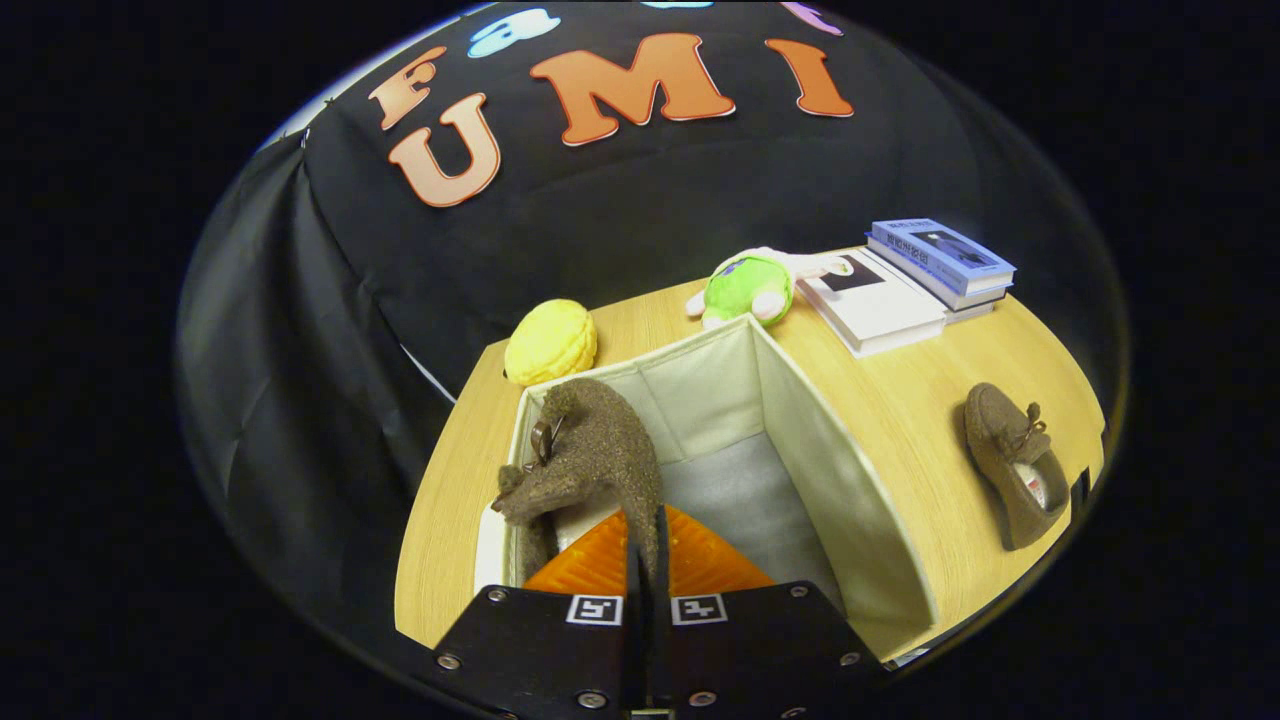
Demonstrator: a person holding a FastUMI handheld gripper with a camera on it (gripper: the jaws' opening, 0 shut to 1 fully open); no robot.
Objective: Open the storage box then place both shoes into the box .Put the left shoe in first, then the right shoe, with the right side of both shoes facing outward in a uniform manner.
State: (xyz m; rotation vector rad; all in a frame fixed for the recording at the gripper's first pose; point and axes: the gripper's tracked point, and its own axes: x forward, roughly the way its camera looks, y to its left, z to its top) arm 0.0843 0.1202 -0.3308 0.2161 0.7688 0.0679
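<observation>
Two fingers of gripper [645,545] clamped on brown shoe [590,455], held over open storage box [850,500] on wooden table [930,400]. Second shoe [1010,460] lying right of box. Black cloth wall far behind.

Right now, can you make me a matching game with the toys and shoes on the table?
Things:
1. held shoe
2. second shoe
3. yellow toy
4. green plush

Places:
A. beside the white book
B. on the table, right of the storage box
C. pinched between the gripper fingers, over the open box
D. behind the box's left corner

Pairs: 1-C, 2-B, 3-D, 4-A
</observation>
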